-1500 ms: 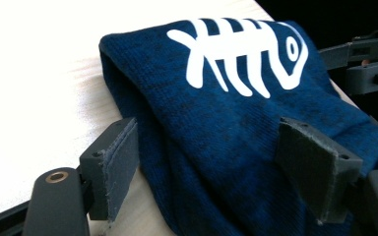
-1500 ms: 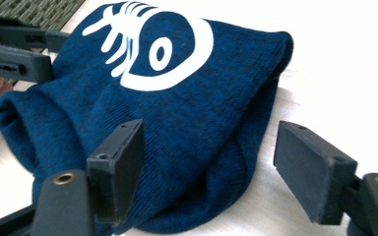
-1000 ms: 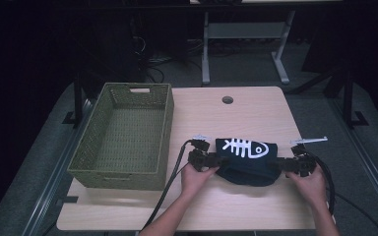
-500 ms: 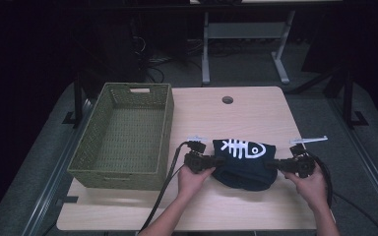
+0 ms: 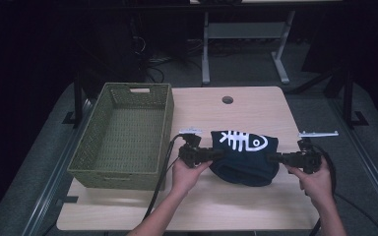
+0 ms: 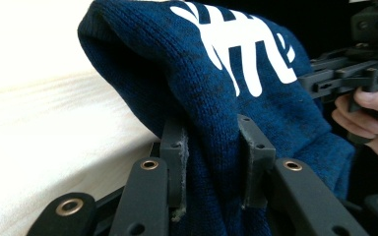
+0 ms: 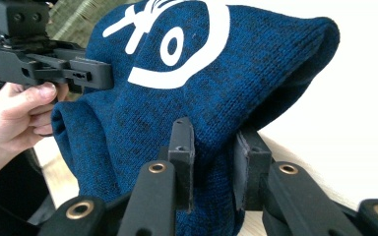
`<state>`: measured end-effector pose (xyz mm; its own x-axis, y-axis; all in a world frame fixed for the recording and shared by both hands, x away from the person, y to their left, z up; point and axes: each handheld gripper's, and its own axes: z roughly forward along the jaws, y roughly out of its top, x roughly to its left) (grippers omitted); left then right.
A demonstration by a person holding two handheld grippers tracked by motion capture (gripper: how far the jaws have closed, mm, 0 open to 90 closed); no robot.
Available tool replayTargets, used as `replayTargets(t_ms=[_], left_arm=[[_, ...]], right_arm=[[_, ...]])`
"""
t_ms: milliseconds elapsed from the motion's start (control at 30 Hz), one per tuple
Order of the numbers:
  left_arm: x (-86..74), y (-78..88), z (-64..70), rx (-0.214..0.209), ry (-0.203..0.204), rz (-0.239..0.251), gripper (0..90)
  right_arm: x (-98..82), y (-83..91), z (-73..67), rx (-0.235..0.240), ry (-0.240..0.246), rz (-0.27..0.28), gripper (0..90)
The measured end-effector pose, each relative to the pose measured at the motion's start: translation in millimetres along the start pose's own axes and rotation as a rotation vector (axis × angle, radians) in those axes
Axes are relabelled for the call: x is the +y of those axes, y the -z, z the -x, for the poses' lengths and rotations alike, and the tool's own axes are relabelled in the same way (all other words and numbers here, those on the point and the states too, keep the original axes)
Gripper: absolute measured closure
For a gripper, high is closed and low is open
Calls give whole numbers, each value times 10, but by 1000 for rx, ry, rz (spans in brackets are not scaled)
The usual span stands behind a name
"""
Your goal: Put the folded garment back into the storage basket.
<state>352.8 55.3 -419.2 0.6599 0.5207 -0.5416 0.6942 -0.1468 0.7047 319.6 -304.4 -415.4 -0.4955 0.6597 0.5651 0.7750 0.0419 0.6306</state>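
here, nearest the person: left gripper (image 5: 215,154), jaws clamped on the left edge of the folded blue knit (image 5: 246,158); in the left gripper view the pads (image 6: 179,160) pinch a thick fold of the cloth between them. right gripper (image 5: 275,158), jaws clamped on the right edge of the same knit; pads (image 7: 186,162) likewise closed over a doubled fold. both have just been closing, cloth between the jaws.

item: blue knit, white fish-bone print (image 5: 238,141) facing up, hanging between the two grippers just above the table (image 5: 256,113), lower fold sagging toward the near side. condition: held at both sides, middle unsupported.

item: green woven basket (image 5: 86,156), to the left of the knit, just beside the left hand (image 5: 187,174), nothing in it; likely the place for the knit.

handling note, as judged: keep both grips level and evenly spaced so the fold does not open; lift enough for the sagging part to pass over the basket rim; move both hands leftward together, without pulling apart; lower flat, print up, before letting go.

farther off: round hole (image 5: 227,100) in the tabletop, table legs (image 5: 205,54) beyond.
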Motion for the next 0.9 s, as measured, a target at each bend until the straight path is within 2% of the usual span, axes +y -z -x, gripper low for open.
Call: replayTargets(t_ms=[133,267,567,900], left_arm=[[74,96,38,-27,6,13,699],[167,203,77,-61,6,15,698],[287,378,83,-91,6,18,699],[394,578,48,-106,2,25,699]], right_arm=[[64,65,-78,49,-5,31,738],[116,116,-133,71,-13,42,738],[223,153,-270,100,4,56,738],[346,123,-432,133,16,70,738]])
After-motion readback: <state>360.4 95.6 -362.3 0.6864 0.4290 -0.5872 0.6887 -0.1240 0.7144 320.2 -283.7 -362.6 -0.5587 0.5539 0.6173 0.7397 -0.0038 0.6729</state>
